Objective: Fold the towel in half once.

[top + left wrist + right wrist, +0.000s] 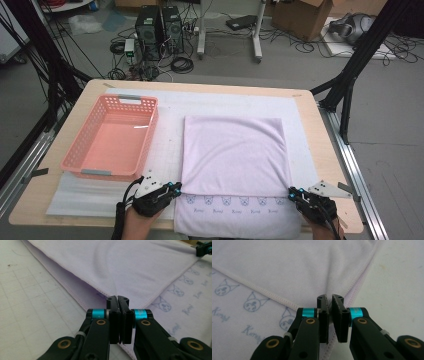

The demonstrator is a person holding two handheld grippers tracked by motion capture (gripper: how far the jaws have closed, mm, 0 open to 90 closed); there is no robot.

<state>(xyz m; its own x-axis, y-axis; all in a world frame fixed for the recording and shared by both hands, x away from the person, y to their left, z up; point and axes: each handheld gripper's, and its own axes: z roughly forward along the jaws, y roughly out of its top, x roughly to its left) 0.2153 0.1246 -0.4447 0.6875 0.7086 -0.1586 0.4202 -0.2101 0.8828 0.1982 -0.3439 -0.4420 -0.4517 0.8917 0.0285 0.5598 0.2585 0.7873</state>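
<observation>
Both tools clamped tight on the near corners of the folded upper layer of the lilac towel [234,150]: left tool [176,189] pinching the left corner, right tool [291,192] the right one. Towel spread flat mid-worktop [325,160], long axis running away from the hands, printed lower layer poking out nearest the person. Fold edge lying crosswise between the tools, each equally close to its corner. Pink basket [112,137] just left of the towel, apart from it. Nothing blocking a forward fold.
</observation>
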